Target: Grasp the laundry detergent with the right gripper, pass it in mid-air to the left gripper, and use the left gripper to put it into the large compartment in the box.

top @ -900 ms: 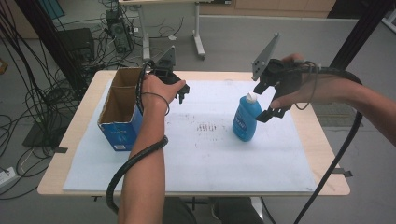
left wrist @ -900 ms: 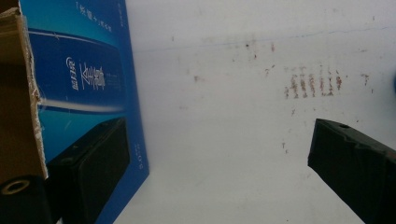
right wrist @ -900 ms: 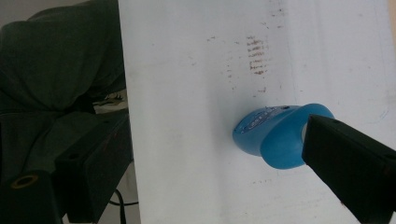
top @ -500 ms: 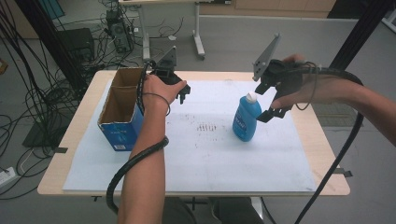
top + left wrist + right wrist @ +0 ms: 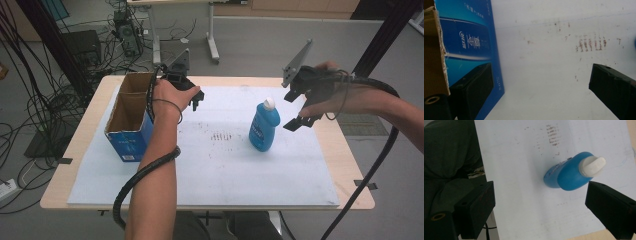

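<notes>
A blue bottle [image 5: 263, 131] with a white cap [image 5: 269, 103] stands upright on the pale mat [image 5: 225, 170], right of centre. My right gripper [image 5: 296, 110] hovers just to its right, open, level with the cap and apart from it. In the right gripper view the bottle [image 5: 567, 175] lies ahead between the wide jaws, nearer the right one, untouched. My left gripper [image 5: 196, 98] is open beside an open-topped cardboard box [image 5: 129, 117] with blue sides at the mat's left. The box's blue side [image 5: 466, 42] stands next to the left jaw, with nothing between the jaws.
Faint reddish marks [image 5: 220, 136] stain the middle of the mat. The wooden table edge [image 5: 355, 165] borders the mat on the right. Black cables trail from both grippers. Beyond the table are a desk's legs [image 5: 212, 40], cables and equipment on the floor.
</notes>
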A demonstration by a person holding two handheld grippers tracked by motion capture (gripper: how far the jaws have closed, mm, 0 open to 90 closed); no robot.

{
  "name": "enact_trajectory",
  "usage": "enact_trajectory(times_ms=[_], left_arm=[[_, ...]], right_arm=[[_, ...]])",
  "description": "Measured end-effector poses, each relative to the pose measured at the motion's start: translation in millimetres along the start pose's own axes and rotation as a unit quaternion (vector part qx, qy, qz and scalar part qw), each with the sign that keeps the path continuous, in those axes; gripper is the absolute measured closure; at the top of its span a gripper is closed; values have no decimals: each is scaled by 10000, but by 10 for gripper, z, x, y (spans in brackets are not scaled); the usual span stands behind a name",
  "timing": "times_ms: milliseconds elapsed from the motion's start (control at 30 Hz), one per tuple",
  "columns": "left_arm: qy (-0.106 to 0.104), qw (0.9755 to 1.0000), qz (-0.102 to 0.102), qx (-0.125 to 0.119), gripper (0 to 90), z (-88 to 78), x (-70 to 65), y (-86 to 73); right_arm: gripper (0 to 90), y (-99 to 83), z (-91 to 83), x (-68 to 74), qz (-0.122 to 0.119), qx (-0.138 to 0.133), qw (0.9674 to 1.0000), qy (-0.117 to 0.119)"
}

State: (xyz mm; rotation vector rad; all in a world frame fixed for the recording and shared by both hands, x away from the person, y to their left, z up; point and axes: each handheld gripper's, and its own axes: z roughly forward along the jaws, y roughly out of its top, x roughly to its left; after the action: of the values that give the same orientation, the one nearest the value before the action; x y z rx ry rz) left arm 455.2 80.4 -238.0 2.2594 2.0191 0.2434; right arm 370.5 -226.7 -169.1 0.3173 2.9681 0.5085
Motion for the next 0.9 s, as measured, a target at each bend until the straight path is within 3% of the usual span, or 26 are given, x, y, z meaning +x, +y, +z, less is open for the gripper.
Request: enact_trajectory(times_ms=[633,767,900], left_arm=[[-4,10000,59,8,61,22,-32,12],[-2,10000,51,-8,61,29,-37,5],[-19,10000,77,-8,61,31,-42,-2]], right_arm=[[78,-447,120,-141,592,-128,9979,-210],[74,-555,170,-163,733,-203,9968,-250],[62,-691,246,-182,997,-433,9934,-353]])
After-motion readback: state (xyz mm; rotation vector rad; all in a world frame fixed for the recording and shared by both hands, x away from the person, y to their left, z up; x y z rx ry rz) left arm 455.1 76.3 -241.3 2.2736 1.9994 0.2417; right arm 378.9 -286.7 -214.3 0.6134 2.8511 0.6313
